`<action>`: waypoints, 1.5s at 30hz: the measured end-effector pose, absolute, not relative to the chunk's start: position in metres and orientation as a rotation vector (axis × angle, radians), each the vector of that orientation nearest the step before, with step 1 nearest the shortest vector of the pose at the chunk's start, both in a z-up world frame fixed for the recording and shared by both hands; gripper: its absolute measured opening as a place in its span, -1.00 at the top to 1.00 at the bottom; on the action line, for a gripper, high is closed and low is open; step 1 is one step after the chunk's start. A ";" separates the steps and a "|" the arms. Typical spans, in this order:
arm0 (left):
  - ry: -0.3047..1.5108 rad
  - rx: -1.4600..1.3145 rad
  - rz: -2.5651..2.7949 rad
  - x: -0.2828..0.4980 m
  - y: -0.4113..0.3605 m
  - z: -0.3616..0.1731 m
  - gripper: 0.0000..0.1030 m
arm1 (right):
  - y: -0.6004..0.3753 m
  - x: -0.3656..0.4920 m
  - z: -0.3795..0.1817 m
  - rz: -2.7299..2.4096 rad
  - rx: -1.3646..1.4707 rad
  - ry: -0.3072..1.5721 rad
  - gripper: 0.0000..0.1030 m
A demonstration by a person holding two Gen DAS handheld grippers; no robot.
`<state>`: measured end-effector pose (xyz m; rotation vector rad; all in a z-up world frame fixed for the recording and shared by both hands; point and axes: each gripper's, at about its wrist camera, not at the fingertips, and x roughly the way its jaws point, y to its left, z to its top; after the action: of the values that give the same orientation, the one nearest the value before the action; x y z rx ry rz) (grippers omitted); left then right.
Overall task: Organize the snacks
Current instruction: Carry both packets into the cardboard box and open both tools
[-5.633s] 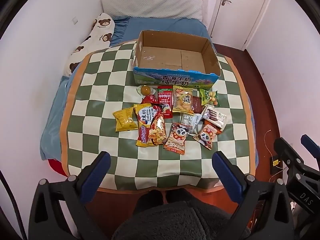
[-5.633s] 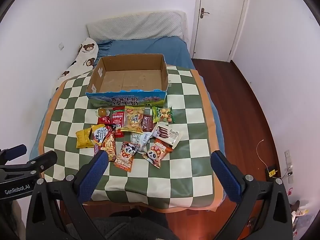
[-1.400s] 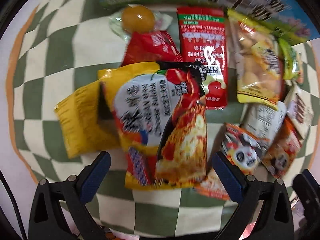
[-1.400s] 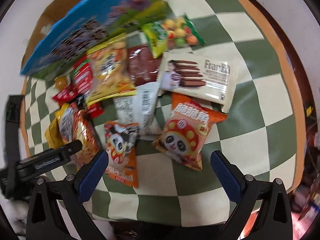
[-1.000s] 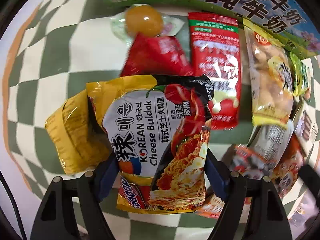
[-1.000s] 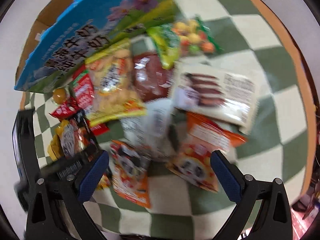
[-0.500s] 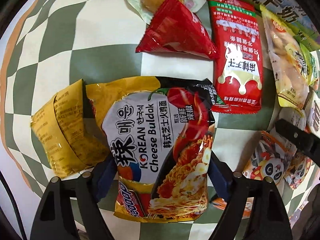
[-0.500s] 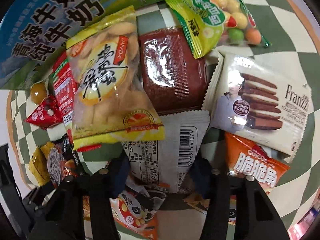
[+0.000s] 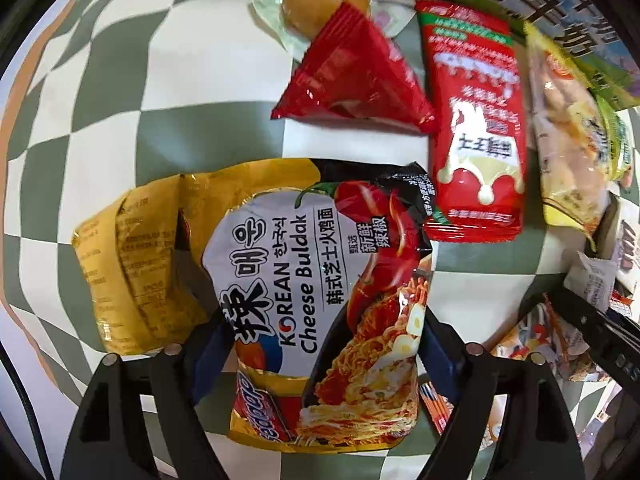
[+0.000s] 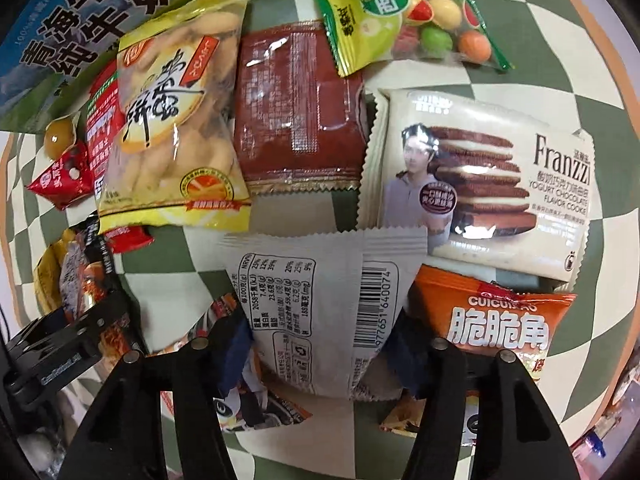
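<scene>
left claw [image 9: 320,344] pinching noodle packet [image 9: 320,280]; right claw [image 10: 320,344] pinching white wrapper [image 10: 324,304]

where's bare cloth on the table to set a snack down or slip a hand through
Bare checkered cloth lies left of the red triangle packet and above the yellow packet; more shows right of the Franzzi cookie pack, below the candy bag. It is crowded in the middle, where packs overlap around the white wrapper and the noodle pack.
</scene>
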<state>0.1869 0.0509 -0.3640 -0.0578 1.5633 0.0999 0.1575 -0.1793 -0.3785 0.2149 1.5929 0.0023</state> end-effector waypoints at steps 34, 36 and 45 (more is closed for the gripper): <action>1.406 -0.180 -0.156 0.432 0.039 -0.152 -0.52 | -0.156 0.366 -0.181 0.332 0.298 1.244 -0.01; 1.445 -0.185 -0.156 0.459 0.039 -0.169 -0.51 | -0.151 0.393 -0.193 0.338 0.271 1.267 -0.01; 1.540 -0.162 -0.119 0.522 0.036 -0.227 -0.49 | -0.142 0.464 -0.270 0.321 0.211 1.382 -0.01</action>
<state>0.5225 0.0357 -0.2270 -0.1616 1.5401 -0.1193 0.4636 -0.1416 -0.2700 0.2108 1.3819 0.3209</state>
